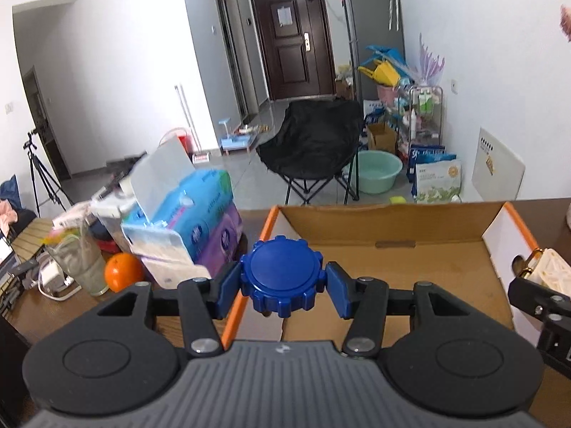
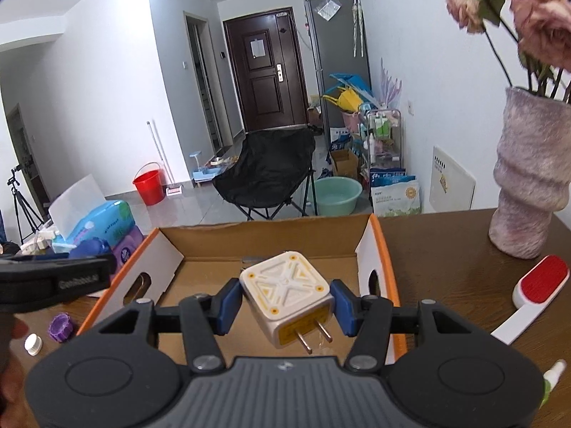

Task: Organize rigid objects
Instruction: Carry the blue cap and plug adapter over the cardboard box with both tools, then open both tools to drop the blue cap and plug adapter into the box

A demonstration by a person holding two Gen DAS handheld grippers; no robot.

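The left gripper (image 1: 282, 287) is clenched on a blue cap (image 1: 282, 275) with a ridged rim, its blue pads pressed to either side. The cap hangs over the near left corner of an open cardboard box (image 1: 392, 228) with orange edges. The right gripper (image 2: 283, 305) is clamped on a white plug adapter (image 2: 285, 294), tilted, its two metal prongs pointing toward 5 o'clock, above the box floor (image 2: 285, 267).

The box sits on a dark brown wooden table (image 2: 446, 249). In the right wrist view, at 8 o'clock from the box, a purple cap (image 2: 61, 327) and a small white cap (image 2: 33, 344) lie on the table, near each other but apart. At 3 o'clock lies a white brush with a red pad (image 2: 535, 289), and at 2 o'clock stands a fuzzy pale vase (image 2: 531, 178) with faded pink roses (image 2: 542, 21). In the left wrist view, at 9 o'clock from the box, stacked tissue packs (image 1: 192, 221), an orange (image 1: 123, 271) and a glass (image 1: 84, 264) stand close together.

Beyond the table is a tiled floor with a black folding chair (image 1: 314, 142), a green basin (image 1: 378, 171) just beside it at 3 o'clock, and a red bucket (image 2: 149, 186) by the white wall. A dark brown door (image 1: 294, 39) is at 12 o'clock, a grey fridge (image 1: 371, 21) to its right, and a tripod (image 1: 39, 174) at 9 o'clock.
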